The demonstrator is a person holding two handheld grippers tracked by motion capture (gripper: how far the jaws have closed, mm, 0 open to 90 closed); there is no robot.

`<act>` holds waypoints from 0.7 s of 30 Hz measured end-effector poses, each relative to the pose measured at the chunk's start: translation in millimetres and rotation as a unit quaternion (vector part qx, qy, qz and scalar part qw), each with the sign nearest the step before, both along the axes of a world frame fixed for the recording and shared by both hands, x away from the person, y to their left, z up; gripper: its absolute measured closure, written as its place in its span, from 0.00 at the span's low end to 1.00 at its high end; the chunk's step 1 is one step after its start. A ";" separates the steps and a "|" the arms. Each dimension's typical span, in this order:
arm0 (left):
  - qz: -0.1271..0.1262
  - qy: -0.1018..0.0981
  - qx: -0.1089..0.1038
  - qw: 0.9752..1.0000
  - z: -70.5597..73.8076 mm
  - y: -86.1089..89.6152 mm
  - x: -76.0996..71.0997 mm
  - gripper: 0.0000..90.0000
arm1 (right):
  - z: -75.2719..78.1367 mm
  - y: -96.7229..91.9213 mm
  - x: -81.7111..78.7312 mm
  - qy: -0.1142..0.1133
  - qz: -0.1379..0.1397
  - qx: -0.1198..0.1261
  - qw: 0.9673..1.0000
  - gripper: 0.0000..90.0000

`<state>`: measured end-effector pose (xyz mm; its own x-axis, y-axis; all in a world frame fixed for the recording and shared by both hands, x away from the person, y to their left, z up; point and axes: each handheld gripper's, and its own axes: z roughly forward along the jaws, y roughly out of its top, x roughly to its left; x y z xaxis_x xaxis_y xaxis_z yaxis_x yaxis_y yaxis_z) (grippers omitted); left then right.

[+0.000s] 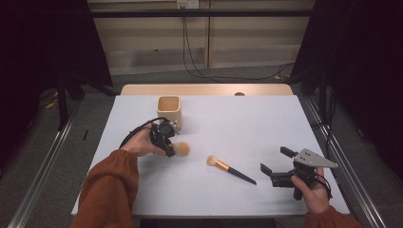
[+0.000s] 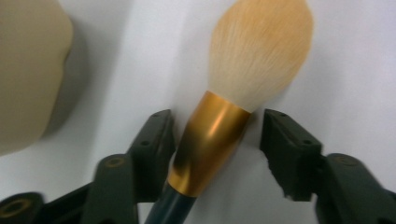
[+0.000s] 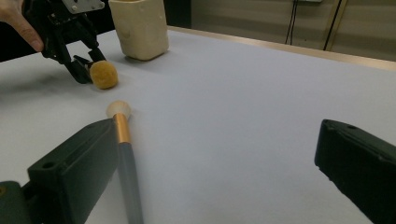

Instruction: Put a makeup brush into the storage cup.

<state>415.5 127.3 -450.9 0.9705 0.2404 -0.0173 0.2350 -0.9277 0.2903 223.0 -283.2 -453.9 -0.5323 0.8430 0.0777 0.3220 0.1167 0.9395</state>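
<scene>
The left gripper (image 2: pixel 212 140) is sitting open around the big brush's (image 2: pixel 247 84) gold neck, by the cup (image 1: pixel 169 112). It looks light, fluffy on top; the neck is hard. The right gripper (image 1: pixel 275 165) is waiting open near the small brush (image 1: pixel 230 169).

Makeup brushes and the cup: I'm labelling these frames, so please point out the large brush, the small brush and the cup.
large brush (image 2: pixel 212 140), left gripper view, gold ferrule.
small brush (image 1: pixel 222 165), high view, orange ferrule.
cup (image 1: pixel 169 115), high view, front wall.
</scene>
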 end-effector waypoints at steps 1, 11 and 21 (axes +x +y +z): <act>-0.009 0.000 0.007 1.000 0.9 -0.2 1.0 0.55 | 0.0 0.1 0.0 0.000 0.000 0.000 1.000 0.00; -0.003 0.019 0.031 0.999 2.7 -7.7 2.1 0.65 | -0.2 -0.1 -0.1 0.001 0.000 0.001 1.000 0.00; 0.017 0.023 0.041 0.999 3.2 -11.8 1.2 0.74 | -0.4 -0.3 0.0 0.003 0.001 0.000 1.000 0.00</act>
